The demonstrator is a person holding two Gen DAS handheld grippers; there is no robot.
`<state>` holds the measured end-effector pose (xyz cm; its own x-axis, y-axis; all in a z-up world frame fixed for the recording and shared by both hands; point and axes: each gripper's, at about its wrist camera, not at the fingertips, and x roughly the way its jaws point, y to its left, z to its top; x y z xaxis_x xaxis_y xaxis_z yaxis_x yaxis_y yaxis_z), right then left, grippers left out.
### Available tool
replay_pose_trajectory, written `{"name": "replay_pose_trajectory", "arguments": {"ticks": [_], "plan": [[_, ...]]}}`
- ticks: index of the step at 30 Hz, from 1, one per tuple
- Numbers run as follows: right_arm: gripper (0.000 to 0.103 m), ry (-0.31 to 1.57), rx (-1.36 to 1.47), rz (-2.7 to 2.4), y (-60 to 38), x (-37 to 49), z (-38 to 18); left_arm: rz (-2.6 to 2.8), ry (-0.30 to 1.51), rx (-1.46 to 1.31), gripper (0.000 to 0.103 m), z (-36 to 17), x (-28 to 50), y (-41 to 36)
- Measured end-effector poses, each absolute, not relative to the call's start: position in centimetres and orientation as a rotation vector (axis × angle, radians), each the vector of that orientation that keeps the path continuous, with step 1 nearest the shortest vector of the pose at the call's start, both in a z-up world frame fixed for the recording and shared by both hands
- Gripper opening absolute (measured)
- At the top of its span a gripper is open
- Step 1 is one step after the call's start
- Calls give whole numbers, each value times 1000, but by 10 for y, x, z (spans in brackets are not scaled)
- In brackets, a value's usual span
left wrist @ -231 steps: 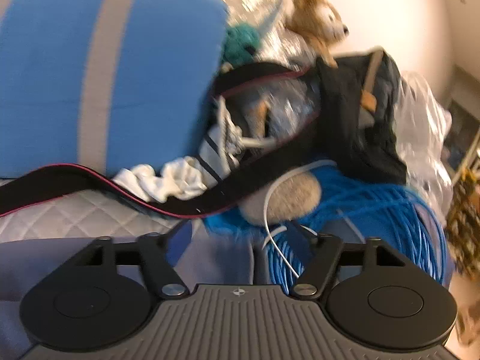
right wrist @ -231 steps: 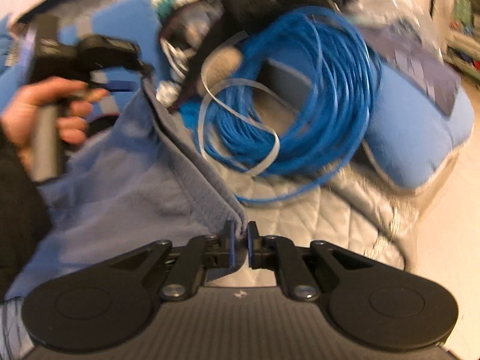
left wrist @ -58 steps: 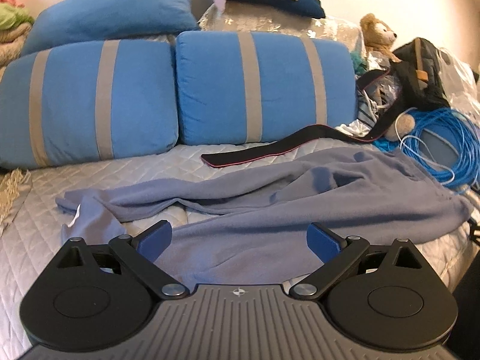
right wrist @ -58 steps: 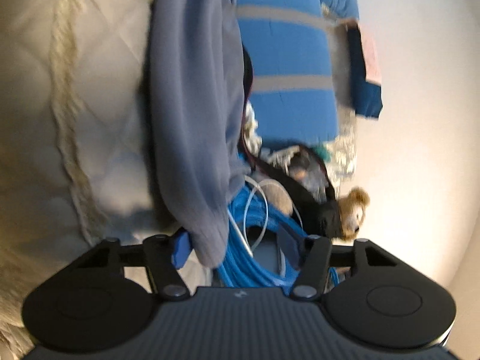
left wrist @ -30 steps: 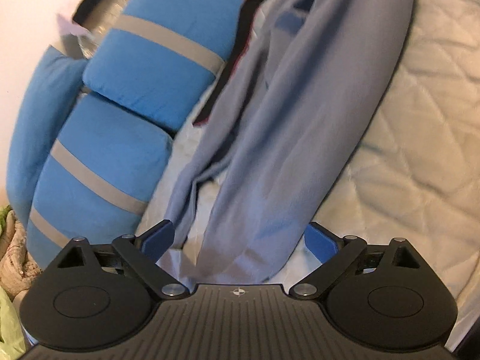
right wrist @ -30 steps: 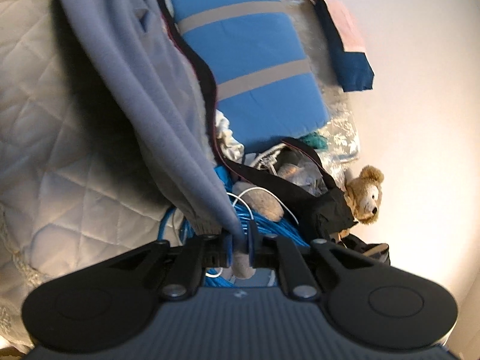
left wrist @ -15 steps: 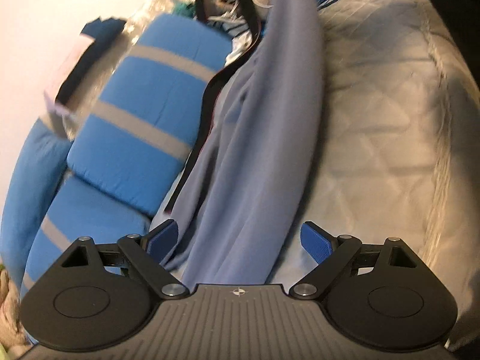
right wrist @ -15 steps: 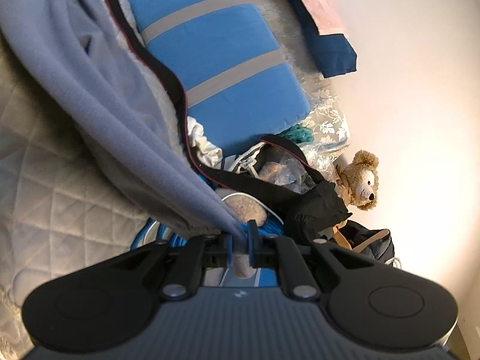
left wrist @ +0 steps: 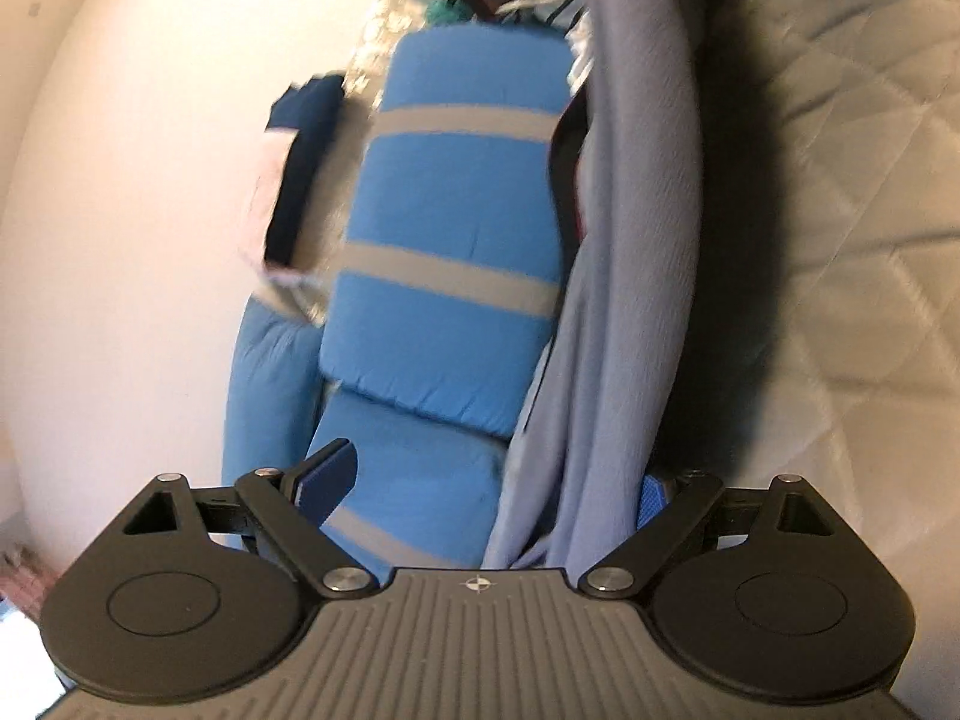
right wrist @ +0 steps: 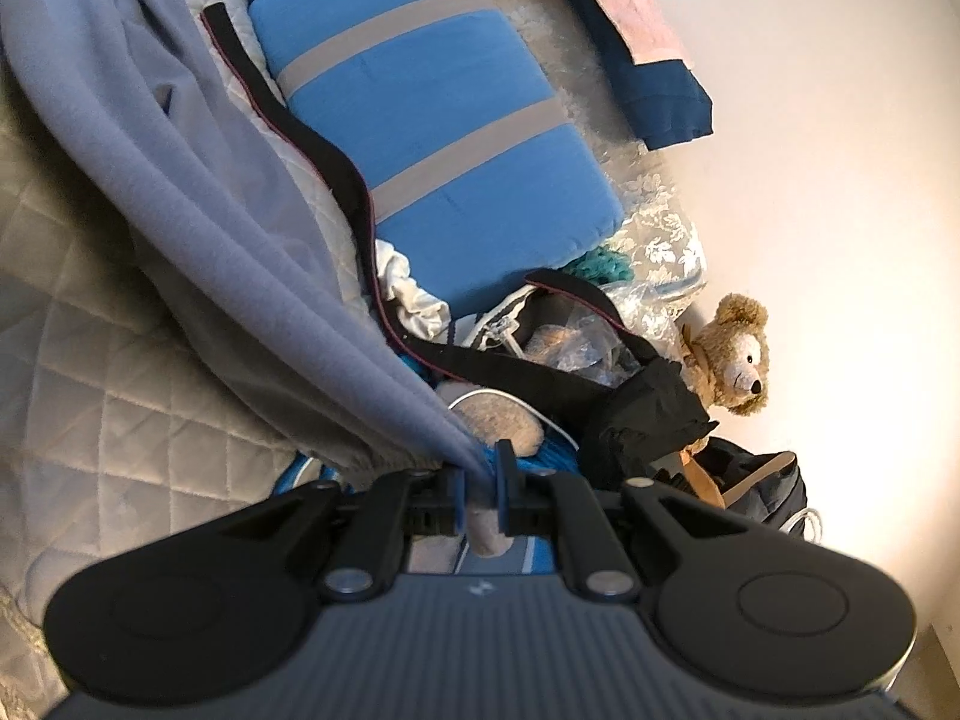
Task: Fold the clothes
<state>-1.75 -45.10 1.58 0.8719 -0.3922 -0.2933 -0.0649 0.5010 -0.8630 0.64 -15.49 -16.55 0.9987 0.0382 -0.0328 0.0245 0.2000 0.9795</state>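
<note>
**Right tool pinches the garment's end, left tool spread wide around it**

Left wrist view: the left tool (left wrist: 492,489) is rolled hard onto its side, so the wall sits at the left of the picture and the bed (left wrist: 858,192) at the right. Its fingers stand far apart, released. The grey-blue garment (left wrist: 636,228) runs up the picture in a long bunched band and passes between those fingers, lying close against the right one, whose blue pad (left wrist: 653,495) just peeks out from behind the cloth. The left pad (left wrist: 327,474) stands well apart from the fabric. Beside the garment lies a blue pillow (left wrist: 456,240) with grey stripes. The picture is blurred.

Right wrist view: the right tool (right wrist: 480,489) is tilted too, with the bed (right wrist: 120,408) to the left and the wall to the right. Its fingers are clenched on the garment (right wrist: 198,180), gripping a narrow end of it. From there the cloth stretches up and away to the left, above the quilted bed. A black strap (right wrist: 336,180) runs between garment and pillow (right wrist: 432,132). A teddy (right wrist: 735,363) sits by the wall, next to a black bag (right wrist: 648,414). Blue cable (right wrist: 555,453) shows just behind the fingertips.
</note>
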Motion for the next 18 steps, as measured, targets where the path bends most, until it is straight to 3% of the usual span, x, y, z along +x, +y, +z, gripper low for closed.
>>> {"name": "replay_pose_trajectory", "arguments": {"ticks": [4, 7, 9, 11, 13, 15, 18], "plan": [[12, 505, -1028, -200, -453, -24, 6, 30, 64, 1361, 88, -152, 4, -141], [12, 514, -1016, -193, -454, -29, -1, 36, 89, 1386, 76, -150, 8, -128], [12, 522, -1008, -187, -454, -33, -5, 28, 158, 1401, 63, -154, 16, -121], [12, 532, -1006, -178, -454, -37, -11, 5, 213, 1419, 58, -159, 19, -115], [12, 541, -1002, -171, -454, -42, -16, -14, 262, 1446, 47, -167, 20, -109], [12, 551, -998, -165, -455, -46, -20, -43, 285, 1482, 28, -171, 17, -104], [12, 565, -986, -161, -457, -52, -28, -90, 306, 1517, 11, -171, 8, -97]]}}
